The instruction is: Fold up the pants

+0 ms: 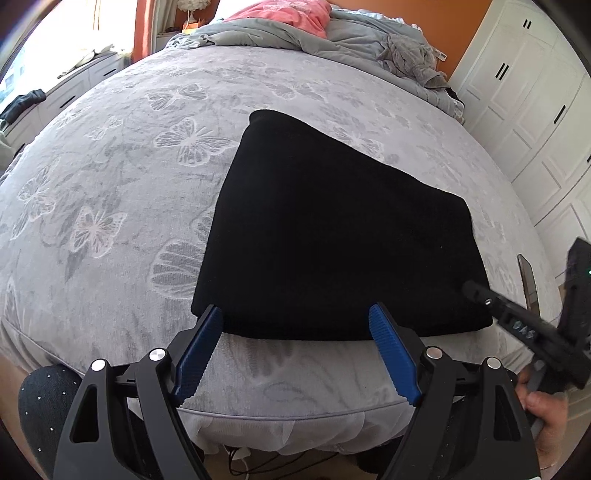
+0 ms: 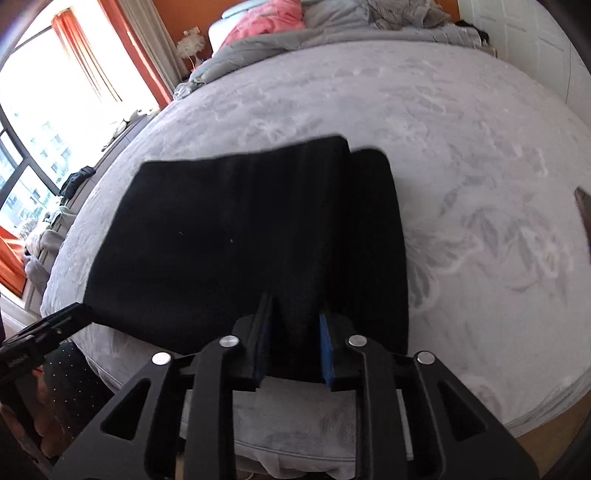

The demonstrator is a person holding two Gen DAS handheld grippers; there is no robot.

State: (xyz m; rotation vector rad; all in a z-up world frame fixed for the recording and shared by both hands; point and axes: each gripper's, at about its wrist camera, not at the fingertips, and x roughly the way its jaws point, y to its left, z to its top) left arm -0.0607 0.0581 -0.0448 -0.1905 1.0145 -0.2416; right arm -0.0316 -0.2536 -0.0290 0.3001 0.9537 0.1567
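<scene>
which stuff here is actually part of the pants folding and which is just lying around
Part of the job:
- black pants, folded on the bed
- left gripper, open at the near edge
- right gripper, at the pants' near right end

Just lying about:
- grey duvet
- pink cloth
- grey soft toy

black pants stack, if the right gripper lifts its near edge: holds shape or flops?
Likely flops: the black pants are soft layered fabric, lying flat on the bed. Layers may slide apart; a separate fold shows at the right. Probably light, and unlikely to slip on the textured cover.
</scene>
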